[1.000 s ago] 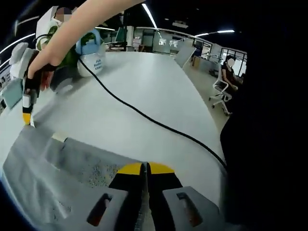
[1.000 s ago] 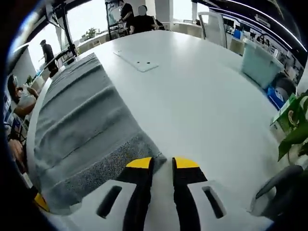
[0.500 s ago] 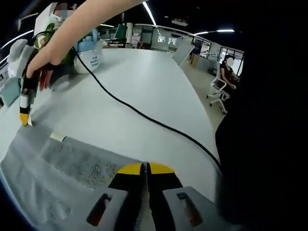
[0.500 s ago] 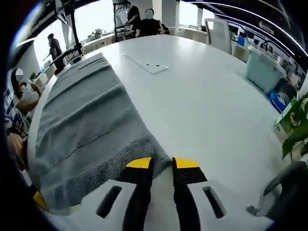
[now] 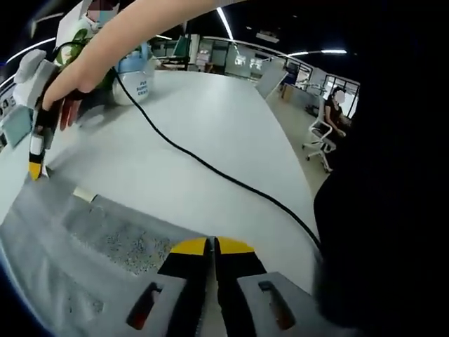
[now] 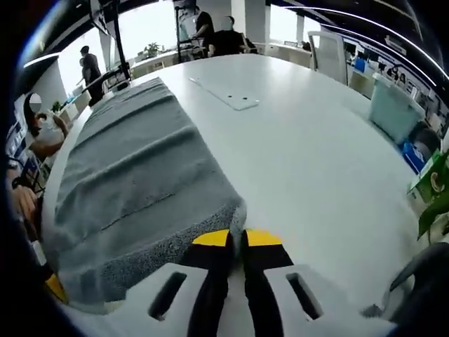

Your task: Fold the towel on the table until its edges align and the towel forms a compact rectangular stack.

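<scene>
A grey towel (image 5: 84,260) lies flat on the white table (image 5: 210,126). In the left gripper view my left gripper (image 5: 210,246) is shut, its yellow tips pinching the towel's near edge. A hand holds my right gripper (image 5: 35,170) at the towel's far corner, beside a small white label (image 5: 84,194). In the right gripper view the towel (image 6: 133,182) stretches away to the left in soft ridges. My right gripper (image 6: 236,239) is shut on the towel's corner, which bulges up just ahead of the tips.
A black cable (image 5: 210,168) crosses the table. A blue-and-white jug (image 5: 133,77) and a plant stand at the far end. A white plate with holes (image 6: 228,98), a teal bin (image 6: 396,105) and a green box (image 6: 431,179) are around. People sit and stand nearby.
The right gripper's jaws were apart beside the towel's corner; they have now closed on it. The left gripper has stayed shut on the towel's edge.
</scene>
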Demonstrator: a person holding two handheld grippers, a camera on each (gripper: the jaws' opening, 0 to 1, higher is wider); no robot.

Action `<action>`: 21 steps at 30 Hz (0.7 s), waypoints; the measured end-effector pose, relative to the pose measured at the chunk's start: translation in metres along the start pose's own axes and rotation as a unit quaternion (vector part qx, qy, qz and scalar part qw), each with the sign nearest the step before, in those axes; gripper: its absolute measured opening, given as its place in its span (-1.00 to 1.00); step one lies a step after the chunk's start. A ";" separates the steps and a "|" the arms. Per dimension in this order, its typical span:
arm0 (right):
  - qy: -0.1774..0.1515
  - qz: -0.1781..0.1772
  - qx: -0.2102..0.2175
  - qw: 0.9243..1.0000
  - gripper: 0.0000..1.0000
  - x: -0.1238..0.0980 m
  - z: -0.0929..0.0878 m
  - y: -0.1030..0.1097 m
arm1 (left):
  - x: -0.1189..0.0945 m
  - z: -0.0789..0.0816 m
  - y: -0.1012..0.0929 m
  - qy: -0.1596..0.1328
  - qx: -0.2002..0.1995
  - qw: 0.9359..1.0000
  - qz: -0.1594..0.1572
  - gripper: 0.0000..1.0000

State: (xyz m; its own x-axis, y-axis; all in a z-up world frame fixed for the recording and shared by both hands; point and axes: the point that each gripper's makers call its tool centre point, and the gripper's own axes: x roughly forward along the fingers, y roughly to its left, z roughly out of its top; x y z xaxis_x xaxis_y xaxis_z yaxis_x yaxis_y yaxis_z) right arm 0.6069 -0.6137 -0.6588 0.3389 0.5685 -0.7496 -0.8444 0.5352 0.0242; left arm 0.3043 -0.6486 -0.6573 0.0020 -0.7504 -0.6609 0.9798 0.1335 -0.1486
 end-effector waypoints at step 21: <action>-0.034 0.000 0.038 0.999 -0.96 -0.016 0.008 0.001 | -0.008 0.017 -0.012 0.008 0.023 0.999 -0.021 -0.94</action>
State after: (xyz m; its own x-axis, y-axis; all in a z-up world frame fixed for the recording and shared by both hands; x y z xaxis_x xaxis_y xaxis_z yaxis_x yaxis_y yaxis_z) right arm 0.6039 -0.6173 -0.6418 0.3688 0.6078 -0.7033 -0.8113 0.5797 0.0756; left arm 0.2960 -0.6552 -0.6376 -0.0416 -0.7439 -0.6670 0.9872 0.0722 -0.1421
